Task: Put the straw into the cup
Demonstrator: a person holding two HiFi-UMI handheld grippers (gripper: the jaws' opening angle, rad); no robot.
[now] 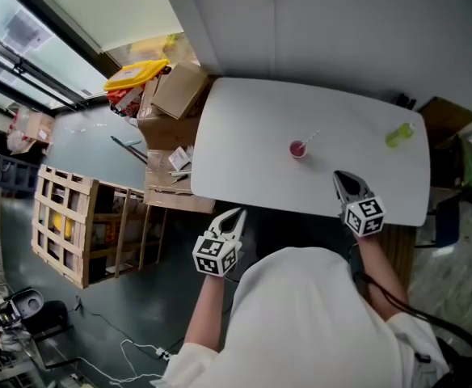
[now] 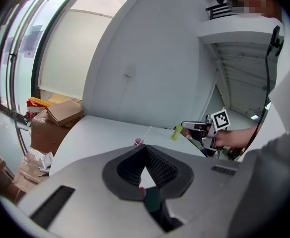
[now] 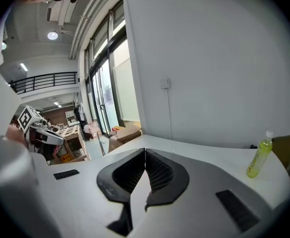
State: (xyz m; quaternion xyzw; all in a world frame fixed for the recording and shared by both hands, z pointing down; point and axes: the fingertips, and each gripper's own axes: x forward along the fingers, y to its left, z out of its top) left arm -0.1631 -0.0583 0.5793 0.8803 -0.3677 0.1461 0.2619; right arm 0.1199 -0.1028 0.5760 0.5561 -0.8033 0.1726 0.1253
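Looked pretty much done to me: the straw [image 1: 309, 138] stood in the pink cup [image 1: 297, 149] mid-tabletop [image 1: 244, 136]. The left tongs [image 1: 234, 217] and right tongs [image 1: 340, 177] were both pressed together, empty, by the near edge. I'd guess nothing was left to do. A green bottle [image 1: 399, 134] sat well off right, blocking nothing.
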